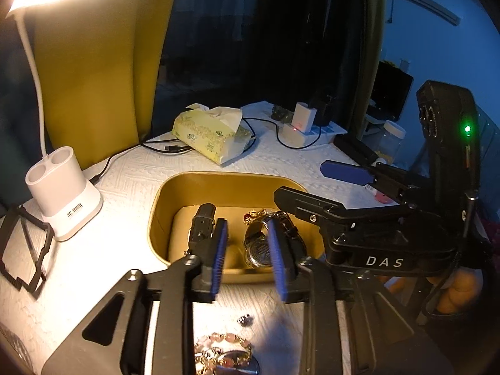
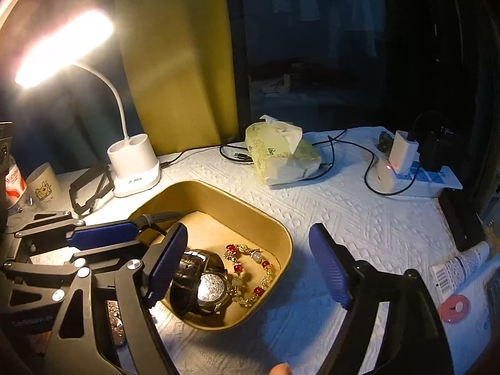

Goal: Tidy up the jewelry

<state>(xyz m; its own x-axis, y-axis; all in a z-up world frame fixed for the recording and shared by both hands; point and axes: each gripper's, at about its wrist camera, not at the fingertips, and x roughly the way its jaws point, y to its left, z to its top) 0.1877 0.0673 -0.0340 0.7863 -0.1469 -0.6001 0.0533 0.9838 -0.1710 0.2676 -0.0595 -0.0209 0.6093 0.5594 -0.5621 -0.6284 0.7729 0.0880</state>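
A gold tray (image 1: pixel 200 184) (image 2: pixel 275 218) sits on the white cloth. Inside lie a silver watch with a black strap (image 1: pixel 261 250) (image 2: pixel 209 284) and a red and gold bead bracelet (image 2: pixel 250 268) (image 1: pixel 253 215). My left gripper (image 1: pixel 245 250) is open over the tray's near edge, with a black strap (image 1: pixel 203 218) beside its left finger; whether it touches is unclear. My right gripper (image 2: pixel 250 265) is open wide above the tray's right side. A pink bead bracelet (image 1: pixel 222 340) and a small dark bead (image 1: pixel 245 319) lie on the cloth beneath the left gripper.
A white lamp base (image 1: pixel 62 193) (image 2: pixel 134 165) stands left of the tray. A tissue pack (image 1: pixel 212 134) (image 2: pixel 281 153), cables and a power strip (image 2: pixel 415 178) lie behind. A black frame (image 1: pixel 25 250) lies at the left. A tube (image 2: pixel 462 265) and pink disc (image 2: pixel 453 307) lie right.
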